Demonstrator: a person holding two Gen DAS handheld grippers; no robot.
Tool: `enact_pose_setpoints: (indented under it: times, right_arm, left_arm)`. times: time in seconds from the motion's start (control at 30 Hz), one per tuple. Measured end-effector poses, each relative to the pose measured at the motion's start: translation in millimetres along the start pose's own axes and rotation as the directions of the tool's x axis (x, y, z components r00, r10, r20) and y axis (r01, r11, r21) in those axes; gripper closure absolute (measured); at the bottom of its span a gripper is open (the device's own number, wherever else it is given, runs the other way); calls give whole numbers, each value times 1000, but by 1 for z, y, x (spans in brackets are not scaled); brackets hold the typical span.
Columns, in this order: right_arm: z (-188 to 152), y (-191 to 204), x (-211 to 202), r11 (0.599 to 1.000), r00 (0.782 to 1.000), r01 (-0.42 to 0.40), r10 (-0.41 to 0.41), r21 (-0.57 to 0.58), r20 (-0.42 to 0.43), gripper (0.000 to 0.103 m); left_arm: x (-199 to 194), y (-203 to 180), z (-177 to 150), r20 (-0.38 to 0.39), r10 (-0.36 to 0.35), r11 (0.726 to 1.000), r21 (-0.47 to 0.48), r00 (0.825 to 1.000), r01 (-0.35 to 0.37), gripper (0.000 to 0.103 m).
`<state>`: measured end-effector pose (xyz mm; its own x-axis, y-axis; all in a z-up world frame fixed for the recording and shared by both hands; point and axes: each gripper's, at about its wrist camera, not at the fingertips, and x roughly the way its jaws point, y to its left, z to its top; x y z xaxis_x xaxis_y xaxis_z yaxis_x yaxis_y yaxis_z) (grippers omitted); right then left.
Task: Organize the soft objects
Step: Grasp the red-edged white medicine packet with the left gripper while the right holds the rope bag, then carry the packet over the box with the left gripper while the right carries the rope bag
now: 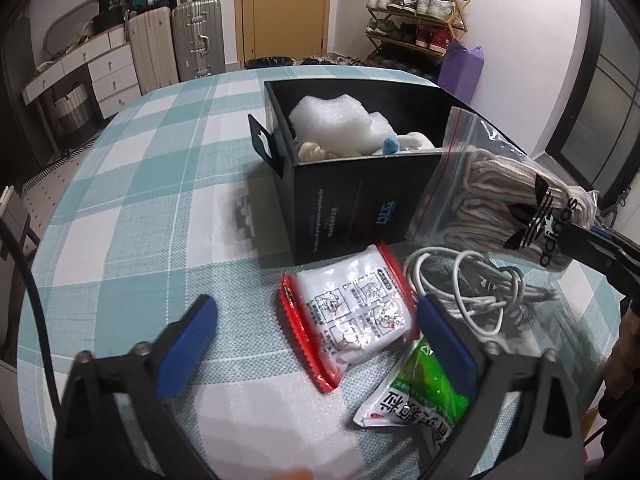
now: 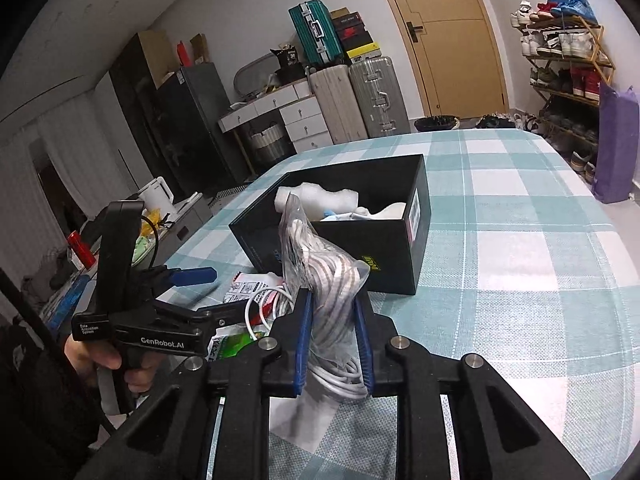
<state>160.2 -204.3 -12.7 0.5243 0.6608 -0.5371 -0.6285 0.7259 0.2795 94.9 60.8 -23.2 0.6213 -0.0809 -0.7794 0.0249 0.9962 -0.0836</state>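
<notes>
I held the bagged socks (image 2: 320,276) pinched in my right gripper (image 2: 334,344) beside the box (image 2: 396,256) for dropping in; my left gripper (image 1: 316,336) hung wide over the packet (image 1: 352,316).

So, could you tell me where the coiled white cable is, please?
The white cable lies on the tablecloth in the left wrist view, right of the red-edged packet, before the black box.

Glossy clear plastic zip bag (image 1: 472,176) over ribbed cotton socks (image 1: 516,196); matt black cardboard box (image 1: 352,200) (white foam (image 1: 336,120) inside, finely pebbled); woven checked tablecloth (image 1: 132,168); shiny crinkled sachet (image 1: 356,308); smooth white cable (image 1: 472,284).
</notes>
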Motion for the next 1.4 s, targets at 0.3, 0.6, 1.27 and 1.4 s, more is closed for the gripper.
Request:
enact_pose_setpoints:
  times: [0.3, 0.6, 1.27, 1.4]
  right_arm:
    - [-1, 2, 0, 1000, 1000, 8, -8, -2, 1, 82]
    - [0, 7, -4, 1000, 999, 14, -14, -20, 28, 83]
    - [4, 19, -32, 999, 993, 28, -22, -44, 119, 84]
    - [5, 20, -39, 999, 988, 25, -19, -40, 150, 84]
  left_arm:
    - [-5, -8, -1, 6, -86, 996, 39, 996, 86, 54]
    - [-14, -8, -3, 22, -97, 995, 31, 995, 97, 57]
    - [-54, 1, 1, 117, -110, 994, 0, 987, 111, 57]
    - [-64, 1, 3, 145, -113, 993, -2, 983, 115, 57]
